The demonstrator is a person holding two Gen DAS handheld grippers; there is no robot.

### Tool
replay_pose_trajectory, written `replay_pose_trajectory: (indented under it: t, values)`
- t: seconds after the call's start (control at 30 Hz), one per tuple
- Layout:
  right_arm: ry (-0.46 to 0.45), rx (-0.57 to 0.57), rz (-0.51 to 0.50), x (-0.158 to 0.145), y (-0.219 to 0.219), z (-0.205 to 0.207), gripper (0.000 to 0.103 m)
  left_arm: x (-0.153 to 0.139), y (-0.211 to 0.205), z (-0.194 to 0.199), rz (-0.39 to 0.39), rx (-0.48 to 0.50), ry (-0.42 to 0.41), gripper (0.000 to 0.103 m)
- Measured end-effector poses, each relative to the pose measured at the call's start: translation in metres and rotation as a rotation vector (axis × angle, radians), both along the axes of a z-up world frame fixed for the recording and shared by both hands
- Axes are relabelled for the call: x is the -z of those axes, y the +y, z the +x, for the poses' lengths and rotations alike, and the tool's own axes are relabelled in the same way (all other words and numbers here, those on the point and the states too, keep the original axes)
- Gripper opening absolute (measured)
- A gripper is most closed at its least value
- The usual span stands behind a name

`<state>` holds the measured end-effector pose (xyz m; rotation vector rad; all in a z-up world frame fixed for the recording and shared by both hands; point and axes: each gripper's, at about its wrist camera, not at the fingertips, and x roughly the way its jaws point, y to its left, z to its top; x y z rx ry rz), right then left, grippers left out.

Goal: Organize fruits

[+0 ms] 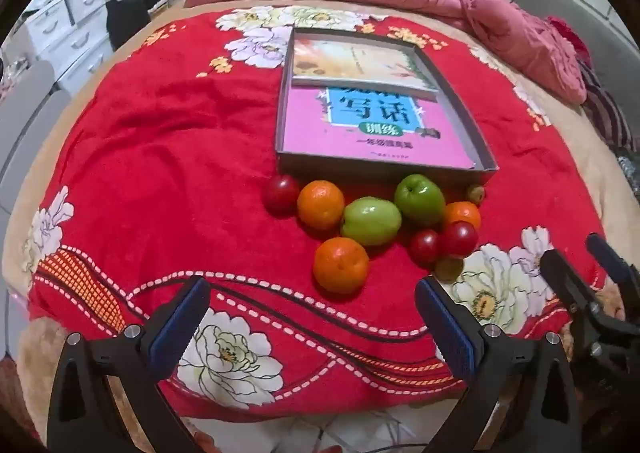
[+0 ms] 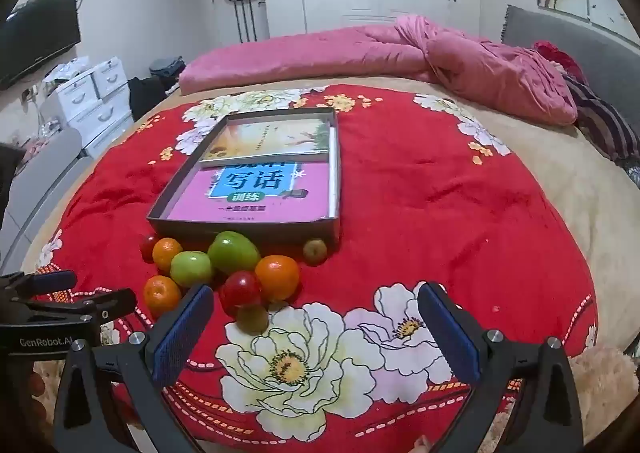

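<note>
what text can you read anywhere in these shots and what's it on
"GenRobot.AI": on the body of the left gripper, seen from the right wrist view.
"写话": large characters on the blue panel of the pink book in the grey tray.
"训练": on the green badge below them.
The line under the badge and the top row, partly covered by the upper book, are too blurred to read.
</note>
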<state>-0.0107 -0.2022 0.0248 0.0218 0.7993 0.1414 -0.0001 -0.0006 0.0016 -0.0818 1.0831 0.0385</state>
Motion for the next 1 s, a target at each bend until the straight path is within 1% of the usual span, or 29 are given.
replay_pose_trajectory:
  t: [0.1,0.13,0.17,0.2,0.27,0.33,1.0]
  values:
    - [-0.002,-0.001,0.008,0.000,-0.007,0.001,0.103,-0.006,-0.007,0.001,0.016,0.002,-0.019,0.102]
    - [0.000,-0.018,-0.024,-0.003,0.001,0.002,0.103,-0.011,-0.009,0.000,0.010,0.004,-0.027,0.102]
    - [0.002,-0.024,-0.019,-0.004,0.000,0.002,0.103,-0.014,-0.008,-0.001,-0.002,0.003,-0.029,0.102]
    - [0.001,-0.030,-0.042,-0.003,0.006,0.001,0.103,-0.016,-0.004,-0.001,-0.022,0.003,-0.032,0.102]
    - [-0.012,-0.035,-0.044,-0.003,0.008,-0.003,0.103,-0.017,-0.003,0.000,-0.023,0.008,-0.033,0.102]
    - [-0.018,-0.040,-0.042,-0.006,0.008,-0.006,0.103,-0.012,0.001,-0.003,-0.033,0.009,-0.045,0.102]
    - [-0.022,-0.047,-0.041,-0.007,0.010,-0.005,0.103,-0.012,0.002,-0.004,-0.029,0.013,-0.056,0.102]
